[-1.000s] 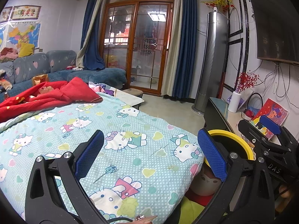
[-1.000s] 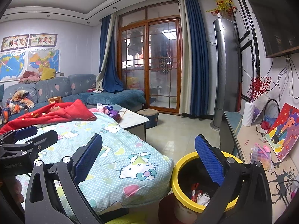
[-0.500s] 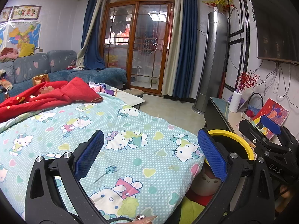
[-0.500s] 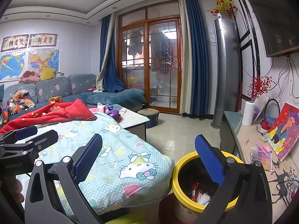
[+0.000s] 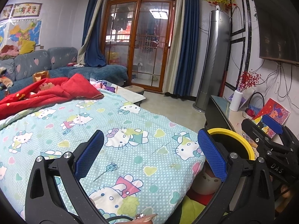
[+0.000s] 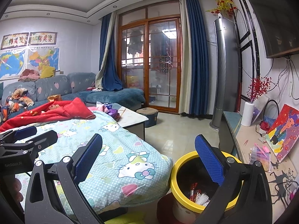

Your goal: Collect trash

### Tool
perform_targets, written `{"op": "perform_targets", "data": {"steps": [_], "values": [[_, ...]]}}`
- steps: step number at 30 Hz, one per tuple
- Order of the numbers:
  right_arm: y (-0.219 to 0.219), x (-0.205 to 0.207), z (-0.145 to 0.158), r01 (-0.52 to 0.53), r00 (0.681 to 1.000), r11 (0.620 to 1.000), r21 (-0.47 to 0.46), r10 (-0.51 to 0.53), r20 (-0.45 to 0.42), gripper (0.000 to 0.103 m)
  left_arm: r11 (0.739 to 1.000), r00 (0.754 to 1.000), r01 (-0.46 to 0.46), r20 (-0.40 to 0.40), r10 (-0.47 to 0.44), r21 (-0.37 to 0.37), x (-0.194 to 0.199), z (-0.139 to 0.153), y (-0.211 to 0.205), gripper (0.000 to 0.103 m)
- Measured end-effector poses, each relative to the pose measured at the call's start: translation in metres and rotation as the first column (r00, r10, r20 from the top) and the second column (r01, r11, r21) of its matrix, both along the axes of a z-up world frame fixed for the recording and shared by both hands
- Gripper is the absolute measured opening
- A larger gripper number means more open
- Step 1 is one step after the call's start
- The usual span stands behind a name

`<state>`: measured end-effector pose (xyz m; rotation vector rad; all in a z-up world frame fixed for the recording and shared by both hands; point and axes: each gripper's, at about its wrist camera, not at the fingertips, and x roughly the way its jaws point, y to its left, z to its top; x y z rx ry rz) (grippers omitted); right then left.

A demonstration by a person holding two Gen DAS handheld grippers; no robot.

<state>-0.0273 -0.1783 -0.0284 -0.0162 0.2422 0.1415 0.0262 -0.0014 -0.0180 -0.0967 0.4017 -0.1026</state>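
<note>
Hovering with both sets of fingers spread wide, nothing held in either. Left gripper (image 5: 150,153) hangs over the Hello Kitty quilt (image 5: 119,130); right gripper (image 6: 148,158) sits above the quilt's edge and the yellow-rimmed trash bin (image 6: 174,179) on the floor, with red and white scraps (image 6: 199,196) already inside. Red blanket (image 6: 56,112) further back.

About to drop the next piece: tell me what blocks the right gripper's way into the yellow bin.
Nothing visible does. The right gripper is open and empty above the yellow bin, whose mouth is uncovered, with trash at the bottom.
</note>
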Motion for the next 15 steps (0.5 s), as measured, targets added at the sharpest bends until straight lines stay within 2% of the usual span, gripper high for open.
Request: {"op": "perform_targets", "data": {"steps": [5,8,10,11,13,15], "values": [[0.003,0.004,0.001,-0.027,1.000,1.000,-0.012,0.027,-0.011,0.097,0.999,0.997,-0.040,-0.065,0.039,-0.011,0.008,-0.004,0.006,0.092],[0.017,0.011,0.006,-0.088,0.996,0.996,-0.030,0.087,-0.026,0.097,0.996,0.993,-0.073,-0.099,0.067,-0.058,0.005,-0.003,0.029,0.092],[0.037,0.023,0.010,-0.165,0.985,0.986,-0.025,0.163,-0.061,0.097,0.987,0.983,-0.140,-0.133,0.128,-0.082,0.002,0.000,0.062,0.092],[0.060,0.034,0.013,-0.239,0.965,0.971,-0.010,0.236,-0.113,0.097,0.979,0.975,-0.182,-0.142,0.168,-0.088,-0.002,0.001,0.081,0.092],[0.097,0.047,0.015,-0.335,0.924,0.942,0.010,0.330,-0.192,0.097,0.949,0.942,-0.307,-0.163,0.292,-0.075,-0.016,0.002,0.132,0.092],[0.163,0.063,0.008,-0.484,0.824,0.875,0.004,0.457,-0.335,0.097,0.899,0.889,-0.435,-0.179,0.421,-0.051,-0.036,-0.001,0.185,0.092]]}}
